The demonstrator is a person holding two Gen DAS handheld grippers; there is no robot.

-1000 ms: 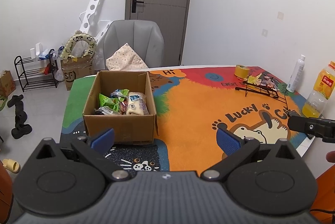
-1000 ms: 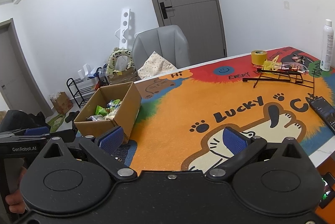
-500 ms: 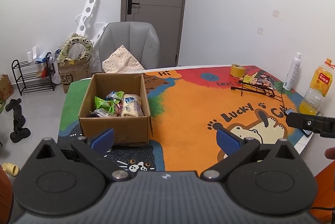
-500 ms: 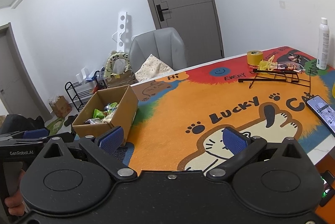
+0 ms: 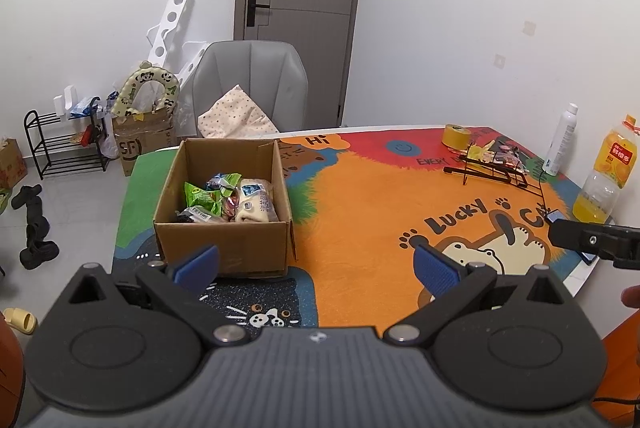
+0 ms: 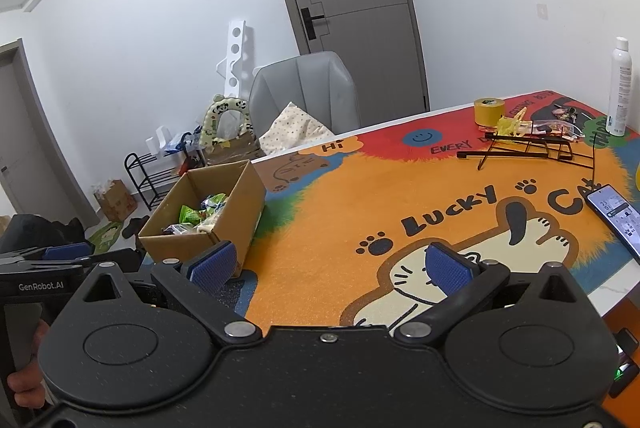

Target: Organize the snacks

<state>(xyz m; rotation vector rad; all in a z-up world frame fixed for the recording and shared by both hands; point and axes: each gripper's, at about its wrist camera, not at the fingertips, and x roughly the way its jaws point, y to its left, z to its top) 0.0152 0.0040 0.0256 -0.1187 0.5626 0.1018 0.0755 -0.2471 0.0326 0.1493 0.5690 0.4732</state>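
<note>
A white-walled room with a grey door [image 5: 298, 16] holds a tabletop [image 5: 360, 212] covered by a bright cartoon-cat mat; on its left part stands an open cardboard box [image 5: 224, 204], and inside lie the snacks [image 5: 228, 200]: green wrappers beside a pale bread-like pack, heaped at the box's near side. The left gripper [image 5: 316, 262] hangs above the near edge of the tabletop, just before the box, its jaws spread wide with nothing between them; the right gripper [image 6: 332, 268] hovers over the cat drawing, well right of the box, its jaws likewise wide apart and empty. Toward the far right of the tabletop lie a black wire rack [image 6: 520, 148], a yellow tape roll [image 6: 489, 111], a white spray bottle [image 6: 620, 86], a phone [image 6: 618, 222] and an orange drink bottle [image 5: 600, 176]; behind the tabletop stands a grey chair [image 5: 250, 84] with a dotted cushion, and a black shoe rack [image 5: 64, 144] sits by the left wall.
</note>
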